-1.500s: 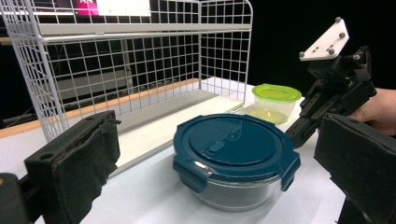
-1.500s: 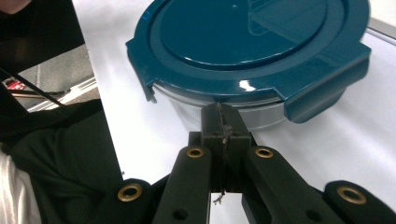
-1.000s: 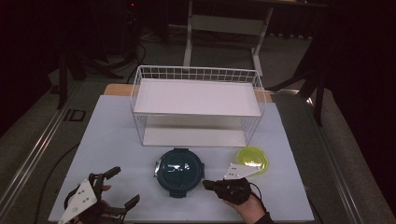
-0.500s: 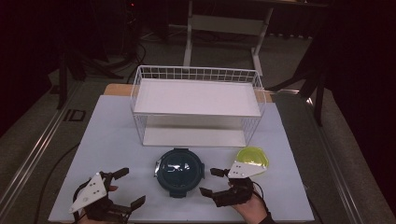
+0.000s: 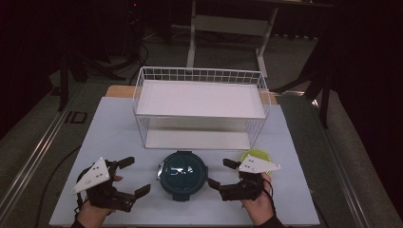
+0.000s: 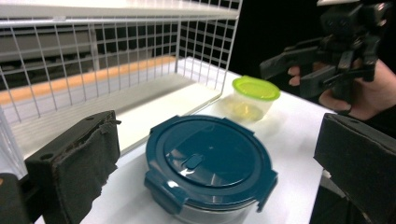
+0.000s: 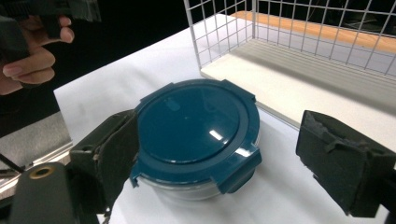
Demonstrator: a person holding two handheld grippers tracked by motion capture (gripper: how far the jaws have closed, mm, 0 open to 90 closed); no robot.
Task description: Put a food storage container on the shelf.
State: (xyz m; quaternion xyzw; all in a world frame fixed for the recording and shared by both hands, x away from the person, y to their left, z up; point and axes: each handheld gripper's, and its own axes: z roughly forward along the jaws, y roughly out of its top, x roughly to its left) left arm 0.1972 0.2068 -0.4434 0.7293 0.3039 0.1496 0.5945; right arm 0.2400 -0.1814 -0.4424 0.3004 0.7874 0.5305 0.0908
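A round dark-teal container (image 5: 182, 173) with a clip-on lid sits on the white table top, near its front edge. My left gripper (image 5: 135, 176) hovers open just left of it, and the container (image 6: 210, 161) lies ahead of its wide-apart jaws. My right gripper (image 5: 219, 173) stands open just right of it. Its jaws have just been opening, and the container (image 7: 198, 128) lies ahead between them, ungripped. A small tub with a lime-green lid (image 5: 259, 156) stands behind the right gripper, partly hidden by its grey plate. The same tub (image 6: 254, 95) appears past the teal container.
A white wire rack (image 5: 199, 102) with an upper shelf and a lower tray stands mid-table behind the containers. The white table top (image 5: 109, 128) ends close to the person's hands. Dark floor and stand legs surround the table.
The right gripper's jaws went from shut to wide open. Both hands lifted slightly. The left gripper drifted right, closer to the teal container.
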